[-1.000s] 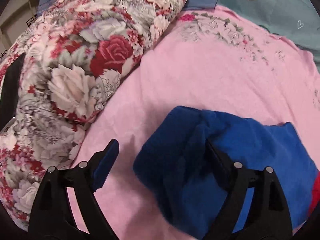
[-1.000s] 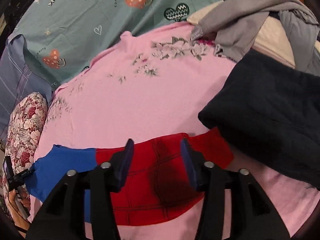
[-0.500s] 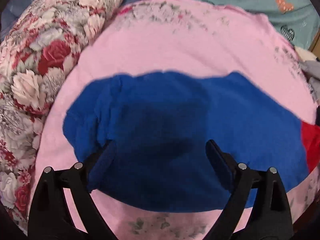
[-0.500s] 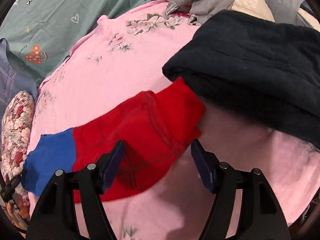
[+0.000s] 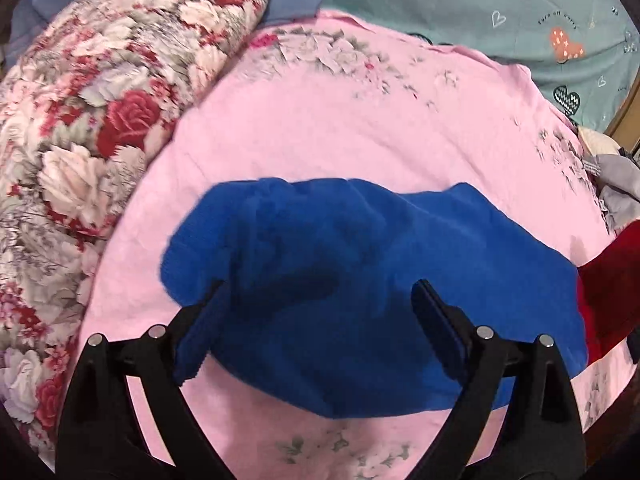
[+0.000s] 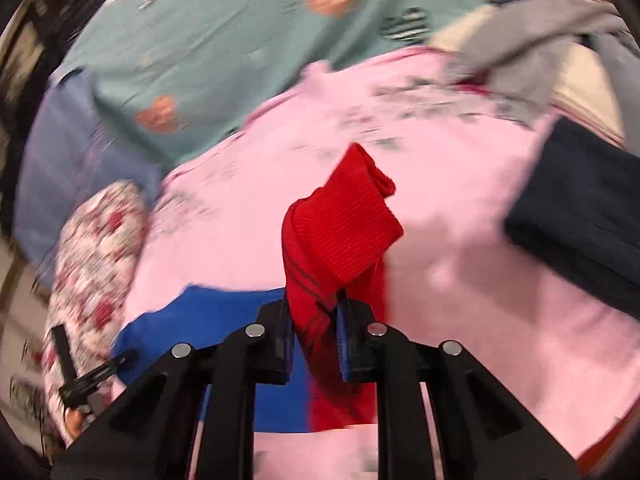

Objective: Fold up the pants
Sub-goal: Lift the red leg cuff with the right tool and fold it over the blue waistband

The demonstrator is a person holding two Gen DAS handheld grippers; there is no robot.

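Note:
The pants lie on the pink sheet, with a blue part and a red part at the right edge of the left wrist view. My left gripper hangs open just above the blue part, its fingers wide apart and pressing on nothing. In the right wrist view, the jaws of my right gripper are closing on the red leg. Its ribbed cuff stands up bunched above the pads, lifted off the sheet. The blue part lies flat to the left.
A rolled floral quilt runs along the left side. A teal printed sheet covers the far end. At the right are a dark folded garment and a heap of grey clothing.
My right gripper went from open over the flat red leg to gripping its end, which now stands raised. My left gripper drifted over the blue part and stayed open.

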